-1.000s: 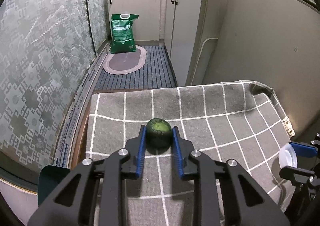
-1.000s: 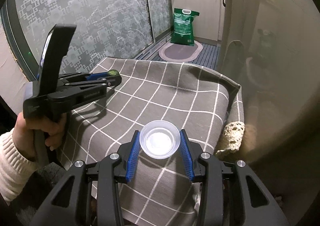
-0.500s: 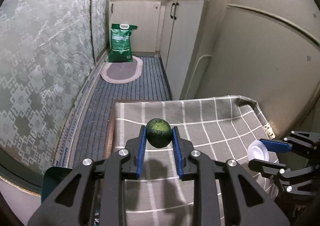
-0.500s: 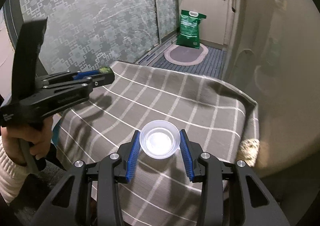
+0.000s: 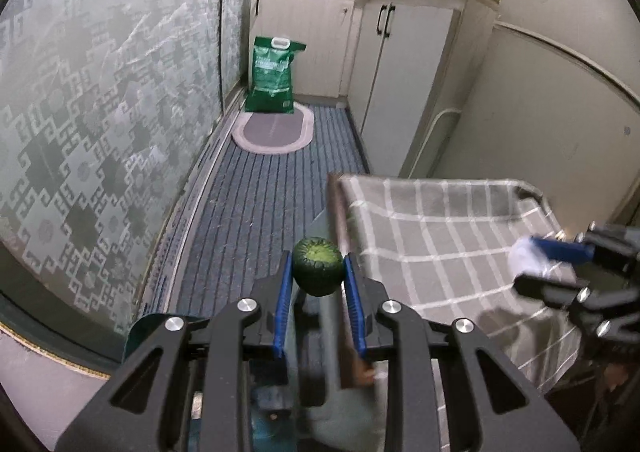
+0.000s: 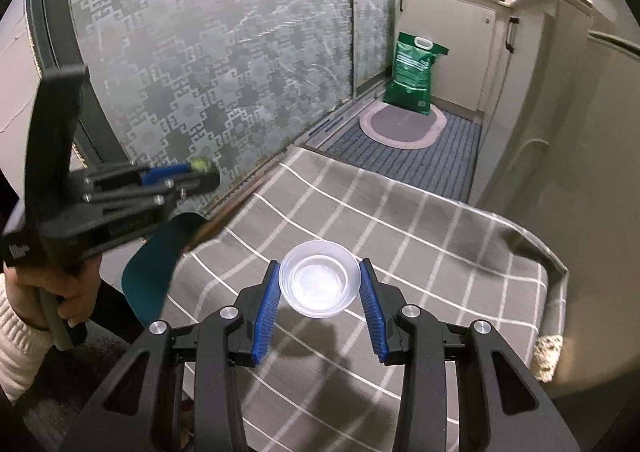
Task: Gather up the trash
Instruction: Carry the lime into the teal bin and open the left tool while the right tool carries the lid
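My left gripper (image 5: 318, 272) is shut on a round dark green fruit (image 5: 318, 266) and holds it in the air past the left edge of the table with the grey checked cloth (image 5: 440, 236). In the right wrist view the left gripper (image 6: 200, 171) shows at the left with the green fruit (image 6: 199, 163) at its tip. My right gripper (image 6: 319, 286) is shut on a clear plastic cup (image 6: 319, 279), held above the cloth (image 6: 400, 236). It also shows at the right of the left wrist view (image 5: 532, 266).
A teal chair back (image 6: 154, 264) stands at the table's left edge. A patterned glass door (image 5: 80, 111) runs along the left. A striped floor mat (image 5: 260, 191), an oval rug (image 5: 274, 129), a green bag (image 5: 272, 75) and cabinets (image 5: 404, 67) lie beyond.
My left gripper has lifted the green fruit and swung left, off the table. My right gripper has risen a little with the cup.
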Demonstrator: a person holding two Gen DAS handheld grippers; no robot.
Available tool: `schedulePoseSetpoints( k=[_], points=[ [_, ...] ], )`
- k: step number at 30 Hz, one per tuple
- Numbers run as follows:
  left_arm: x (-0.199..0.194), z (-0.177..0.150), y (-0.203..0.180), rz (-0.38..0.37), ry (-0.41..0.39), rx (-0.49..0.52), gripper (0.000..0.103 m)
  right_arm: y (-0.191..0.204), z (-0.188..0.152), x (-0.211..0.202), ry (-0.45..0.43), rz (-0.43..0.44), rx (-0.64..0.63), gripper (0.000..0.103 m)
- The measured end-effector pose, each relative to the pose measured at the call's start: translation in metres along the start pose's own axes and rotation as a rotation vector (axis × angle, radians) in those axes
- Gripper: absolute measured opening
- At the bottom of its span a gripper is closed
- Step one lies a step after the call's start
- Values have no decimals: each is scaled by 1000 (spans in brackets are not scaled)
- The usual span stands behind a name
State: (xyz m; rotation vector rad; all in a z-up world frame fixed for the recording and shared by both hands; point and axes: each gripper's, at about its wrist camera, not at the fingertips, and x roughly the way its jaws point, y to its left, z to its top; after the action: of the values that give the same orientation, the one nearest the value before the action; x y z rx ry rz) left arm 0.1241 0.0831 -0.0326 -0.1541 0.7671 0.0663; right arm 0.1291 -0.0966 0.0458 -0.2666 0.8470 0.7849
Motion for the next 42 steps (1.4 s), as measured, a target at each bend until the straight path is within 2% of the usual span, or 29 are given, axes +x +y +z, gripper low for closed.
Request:
schedulePoseSetpoints(
  k=[19, 30, 33, 42],
  points=[
    [23, -74, 53, 70, 223, 61, 27, 65, 38, 25, -2, 56, -84, 40],
    [43, -118, 62, 46, 369, 140, 30, 99, 50, 49, 27, 80, -122, 40],
    [44, -125, 64, 48, 386, 164, 31, 109, 52, 56, 41, 87, -134, 40],
    [36, -135, 82, 45, 410, 152, 32, 131, 54, 80, 94, 109, -143, 40]
  ],
)
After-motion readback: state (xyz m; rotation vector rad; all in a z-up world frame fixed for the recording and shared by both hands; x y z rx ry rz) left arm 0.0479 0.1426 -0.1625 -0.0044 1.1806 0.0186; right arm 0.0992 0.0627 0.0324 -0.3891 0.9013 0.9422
